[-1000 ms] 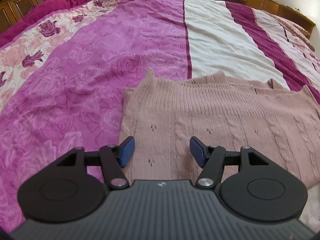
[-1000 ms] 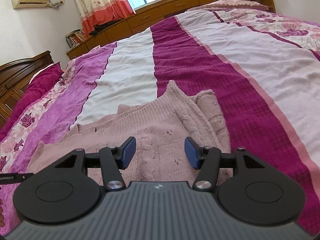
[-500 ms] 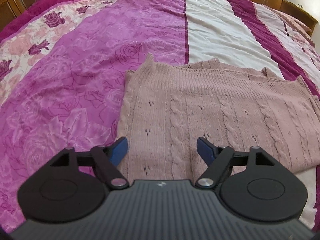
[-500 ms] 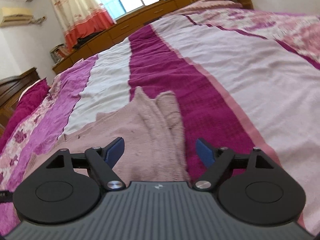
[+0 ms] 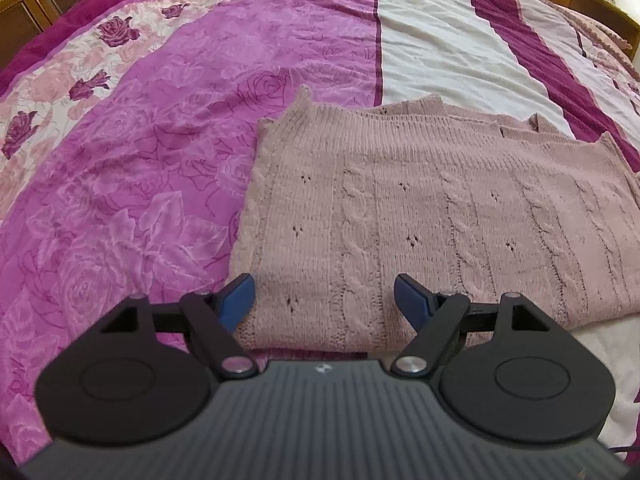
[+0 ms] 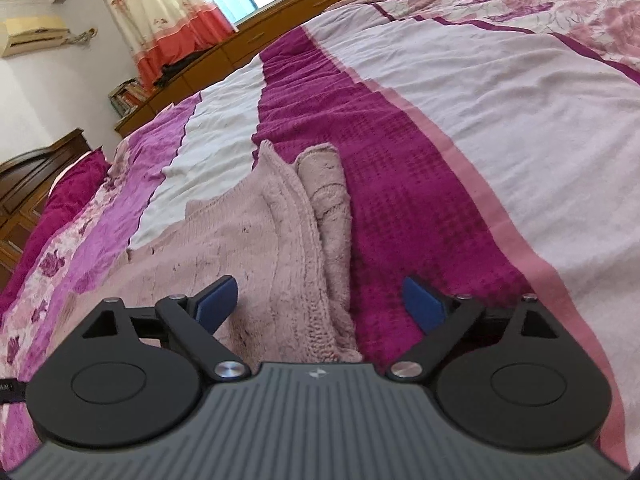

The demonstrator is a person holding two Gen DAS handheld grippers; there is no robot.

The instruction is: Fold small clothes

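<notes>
Both my grippers — left gripper (image 5: 324, 298), right gripper (image 6: 320, 300) — have just spread their jaws, now apart and empty over the pink cable-knit sweater (image 5: 420, 216), which lies folded on the bedspread (image 5: 140, 160) — next fold pending.

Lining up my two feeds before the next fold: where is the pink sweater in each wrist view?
Left wrist: the sweater fills centre and right, spread flat, its near hem between the open fingers.
Right wrist: the sweater lies lower centre-left, its folded right edge running up between the open fingers.
Shared landmark: the dark magenta stripe of the bedspread, along the sweater's right side.
</notes>
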